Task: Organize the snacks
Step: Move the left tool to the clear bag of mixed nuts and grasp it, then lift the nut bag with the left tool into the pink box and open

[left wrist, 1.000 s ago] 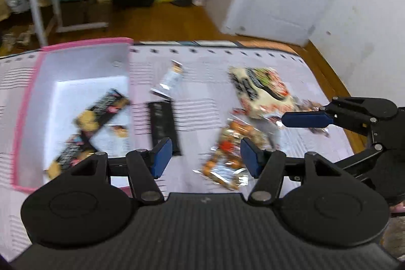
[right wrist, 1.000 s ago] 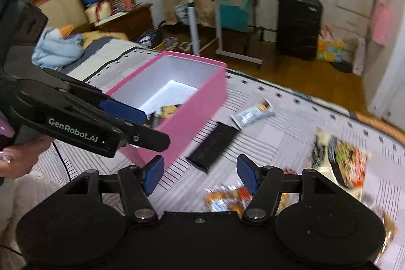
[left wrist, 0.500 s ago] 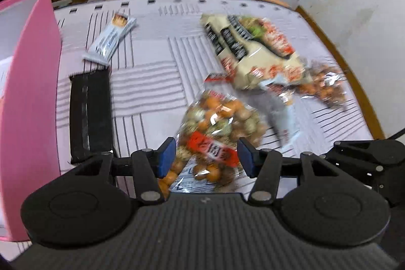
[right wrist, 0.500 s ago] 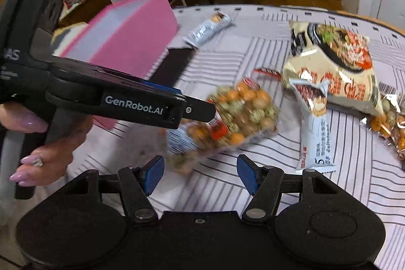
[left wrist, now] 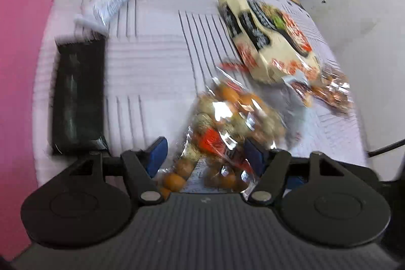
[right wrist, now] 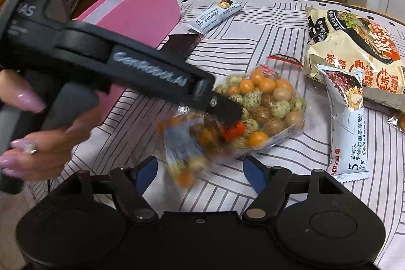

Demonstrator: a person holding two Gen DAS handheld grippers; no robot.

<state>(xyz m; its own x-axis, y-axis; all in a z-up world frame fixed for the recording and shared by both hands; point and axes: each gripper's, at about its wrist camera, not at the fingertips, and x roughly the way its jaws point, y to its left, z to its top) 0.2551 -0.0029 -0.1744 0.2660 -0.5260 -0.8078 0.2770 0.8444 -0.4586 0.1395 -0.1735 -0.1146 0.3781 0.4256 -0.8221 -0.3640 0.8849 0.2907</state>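
Observation:
A clear bag of round coated nuts (left wrist: 227, 128) (right wrist: 258, 115) lies on the striped cloth. My left gripper (left wrist: 205, 156) is open with its blue fingers on either side of the bag's near end; in the right wrist view its tip (right wrist: 225, 110) is down on the bag. My right gripper (right wrist: 200, 171) is open and empty just in front of the bag. The pink box (left wrist: 22, 42) (right wrist: 141, 14) stands to the left. A black bar (left wrist: 78, 98), a white bar (left wrist: 111, 1) (right wrist: 215, 14) and a noodle pack (left wrist: 268, 39) (right wrist: 354, 49) lie around.
A second white snack bar (right wrist: 346, 125) lies right of the nut bag. A small bag of orange snacks (left wrist: 331, 92) sits by the cloth's right edge. A white wall and door lie beyond on the right. Furniture stands on the wooden floor behind.
My left gripper has come down and forward onto the nut bag, its fingers now straddling it. The right gripper has moved closer to the bag. The bag's near end blurs.

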